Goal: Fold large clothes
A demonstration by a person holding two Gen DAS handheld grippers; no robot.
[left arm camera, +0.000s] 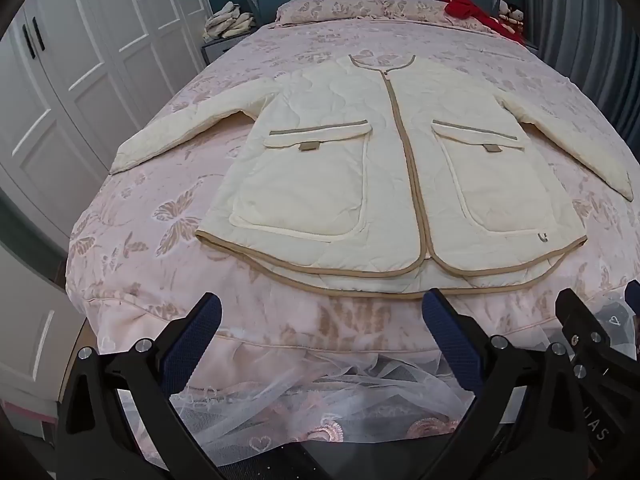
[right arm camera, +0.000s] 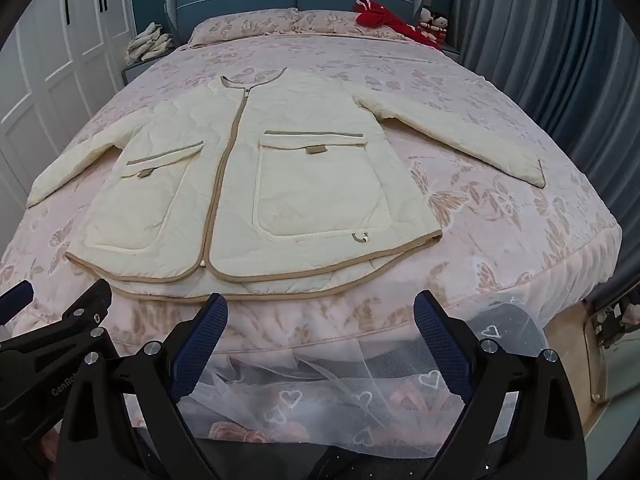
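Observation:
A cream quilted jacket [left arm camera: 384, 176] with tan trim and two big front pockets lies flat and zipped on the pink bed, sleeves spread to both sides, hem toward me. It also shows in the right wrist view [right arm camera: 256, 184]. My left gripper [left arm camera: 322, 312] is open and empty, held just short of the hem at the foot of the bed. My right gripper [right arm camera: 320, 312] is open and empty too, beside the left one, below the hem's right half. The right gripper's fingers [left arm camera: 580, 312] show at the left view's right edge.
The pink butterfly bedspread [left arm camera: 168, 216] covers the bed, with a lace skirt [right arm camera: 320, 392] hanging at its foot. Pillows [left arm camera: 336, 8], red clothing [left arm camera: 464, 8] and dolls [right arm camera: 434, 22] lie at the head. White wardrobes [left arm camera: 80, 80] stand left, grey curtains [right arm camera: 560, 60] right.

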